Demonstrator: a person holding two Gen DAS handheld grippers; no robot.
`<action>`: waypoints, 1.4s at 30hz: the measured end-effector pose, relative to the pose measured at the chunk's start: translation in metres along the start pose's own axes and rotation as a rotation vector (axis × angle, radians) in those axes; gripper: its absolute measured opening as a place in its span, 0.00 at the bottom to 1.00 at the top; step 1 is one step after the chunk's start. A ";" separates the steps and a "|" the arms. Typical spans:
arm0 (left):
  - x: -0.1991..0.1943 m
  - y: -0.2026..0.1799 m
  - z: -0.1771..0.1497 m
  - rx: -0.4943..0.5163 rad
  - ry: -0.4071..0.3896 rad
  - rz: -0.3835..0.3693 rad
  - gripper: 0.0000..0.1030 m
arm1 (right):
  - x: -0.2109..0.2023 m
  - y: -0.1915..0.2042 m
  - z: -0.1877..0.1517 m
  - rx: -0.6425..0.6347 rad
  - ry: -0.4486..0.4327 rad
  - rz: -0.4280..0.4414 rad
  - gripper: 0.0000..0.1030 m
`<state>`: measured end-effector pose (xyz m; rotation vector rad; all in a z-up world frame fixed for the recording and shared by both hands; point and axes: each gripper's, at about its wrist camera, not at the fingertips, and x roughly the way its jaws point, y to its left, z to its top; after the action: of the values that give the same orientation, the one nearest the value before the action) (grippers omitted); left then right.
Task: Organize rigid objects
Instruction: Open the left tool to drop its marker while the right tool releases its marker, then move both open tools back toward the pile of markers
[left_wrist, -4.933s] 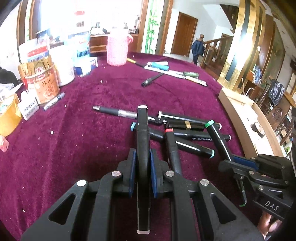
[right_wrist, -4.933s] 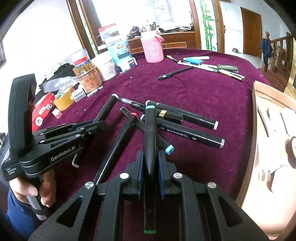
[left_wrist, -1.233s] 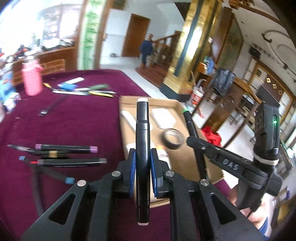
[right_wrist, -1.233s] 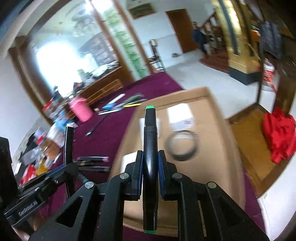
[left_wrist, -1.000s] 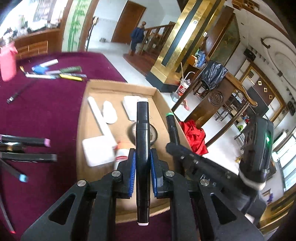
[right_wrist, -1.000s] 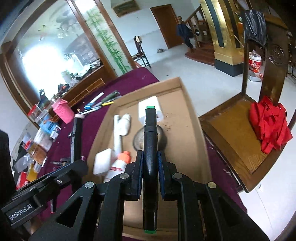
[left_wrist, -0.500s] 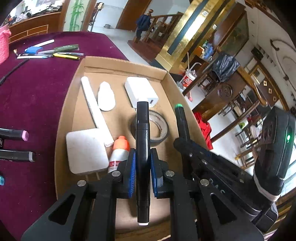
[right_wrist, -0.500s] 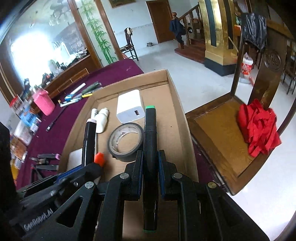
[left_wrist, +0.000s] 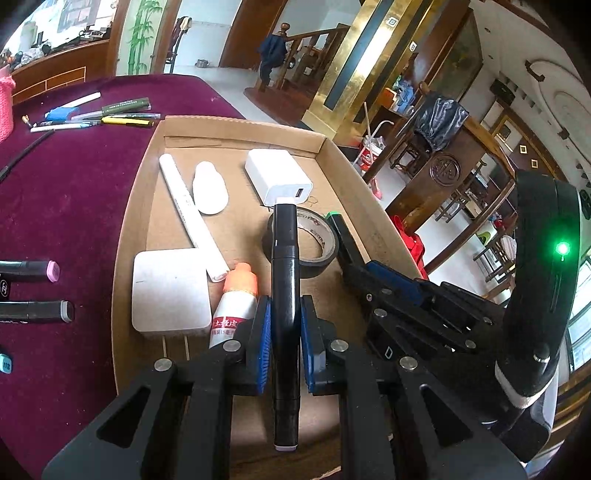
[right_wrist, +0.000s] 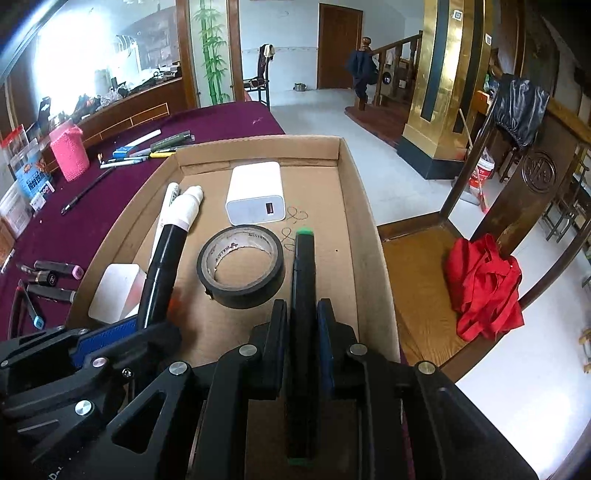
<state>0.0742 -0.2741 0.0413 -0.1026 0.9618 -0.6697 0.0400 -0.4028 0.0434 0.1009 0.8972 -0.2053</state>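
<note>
Both claws have travelled from the pile of markers on the maroon bench (left_wrist: 74, 192) to the cardboard box (right_wrist: 365, 229) at its edge and now hang low over it. Left claw (left_wrist: 283, 321) grips a black marker with a pale cap (left_wrist: 283, 280) between its blue pads, long axis along the fingers, tip pointing toward the far wall of the box. Right claw (right_wrist: 302, 328) has a green-capped black marker (right_wrist: 303, 295) between its pads, pointing the same way; its jaws are opening, and the pads look barely off the barrel.

Beneath the pale-capped marker's tip lies a roll of black tape (left_wrist: 317, 240). Behind it sits a white charger block (left_wrist: 277, 173). To the left lie a long white pen (left_wrist: 188, 206), a small white bottle (left_wrist: 208, 188), a flat white square box (left_wrist: 168, 295) and a glue bottle with an orange cap (left_wrist: 236, 302), just beside the left claw. Several markers (left_wrist: 29, 291) rest on the bench left of the box.
</note>
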 end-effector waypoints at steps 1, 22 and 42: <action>0.000 0.000 0.000 0.002 -0.002 0.001 0.12 | -0.001 0.000 0.000 0.001 0.001 0.002 0.15; -0.014 -0.005 0.002 -0.017 -0.034 -0.023 0.13 | -0.040 -0.015 -0.008 0.060 -0.071 0.080 0.15; -0.086 0.031 -0.001 -0.148 -0.068 0.075 0.28 | -0.064 0.017 -0.014 0.017 -0.094 0.186 0.21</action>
<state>0.0549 -0.2001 0.0920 -0.2179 0.9445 -0.5220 -0.0061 -0.3748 0.0849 0.1878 0.7871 -0.0434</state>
